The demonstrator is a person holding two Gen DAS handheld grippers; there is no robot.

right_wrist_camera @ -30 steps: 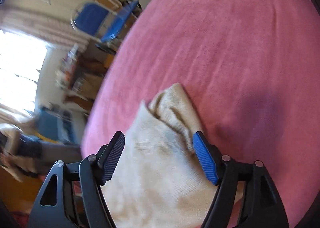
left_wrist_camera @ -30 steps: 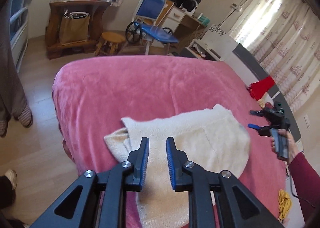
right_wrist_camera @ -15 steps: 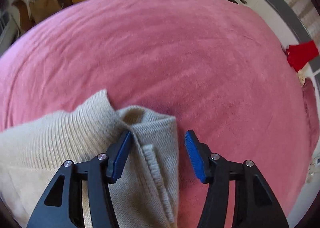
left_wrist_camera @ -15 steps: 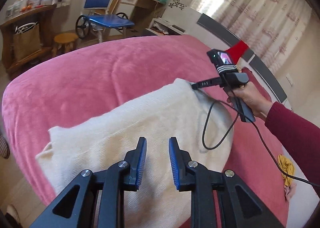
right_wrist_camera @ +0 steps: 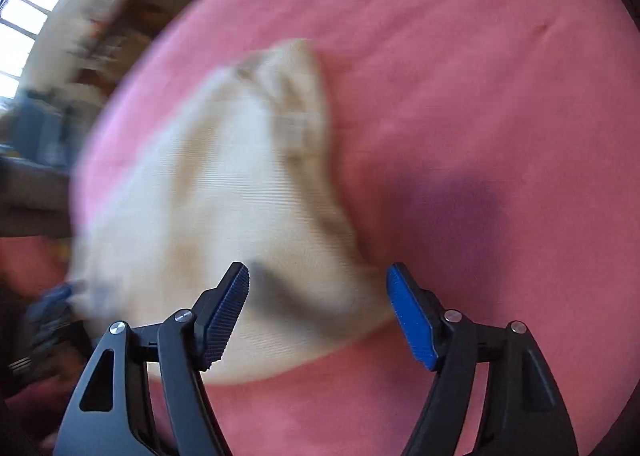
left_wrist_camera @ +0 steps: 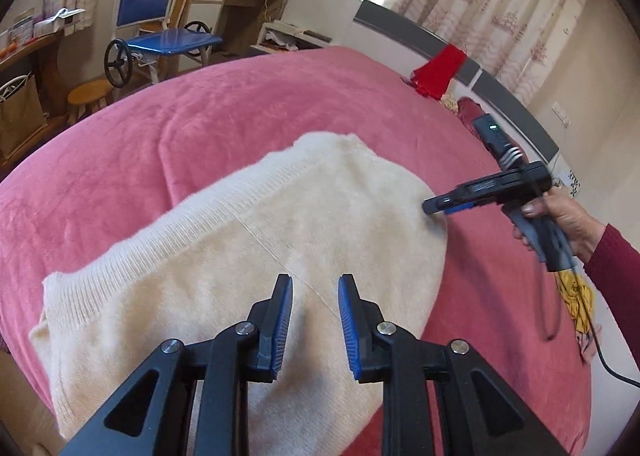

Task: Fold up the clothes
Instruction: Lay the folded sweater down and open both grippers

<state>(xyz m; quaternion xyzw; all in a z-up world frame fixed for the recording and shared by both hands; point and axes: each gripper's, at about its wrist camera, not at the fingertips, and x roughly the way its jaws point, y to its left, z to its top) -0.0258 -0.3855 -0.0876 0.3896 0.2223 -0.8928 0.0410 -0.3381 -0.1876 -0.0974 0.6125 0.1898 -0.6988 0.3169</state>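
Note:
A cream knitted sweater (left_wrist_camera: 280,223) lies folded on the pink bed blanket (left_wrist_camera: 200,115). My left gripper (left_wrist_camera: 315,282) hovers over its near part, open by a narrow gap with nothing between the fingers. At the sweater's right edge, a hand (left_wrist_camera: 568,215) holds my right gripper (left_wrist_camera: 440,209) with its tips close to the fabric. The right wrist view is blurred. In it, my right gripper (right_wrist_camera: 318,276) points steeply down over a corner of the sweater (right_wrist_camera: 224,183). Its jaws are opening wide, and the pads do not press on the fabric below them.
A blue chair with wheels (left_wrist_camera: 160,15), a wooden stool (left_wrist_camera: 90,93) and a desk (left_wrist_camera: 224,3) stand beyond the bed. A red cloth (left_wrist_camera: 440,67) hangs on the headboard side. A yellow cloth (left_wrist_camera: 576,296) lies at the bed's right edge. Pink blanket (right_wrist_camera: 480,95) surrounds the sweater.
My left gripper swung right, over the sweater's middle. My right gripper came in from the bed's right side to the sweater, narrowed over a folded corner, then widened again.

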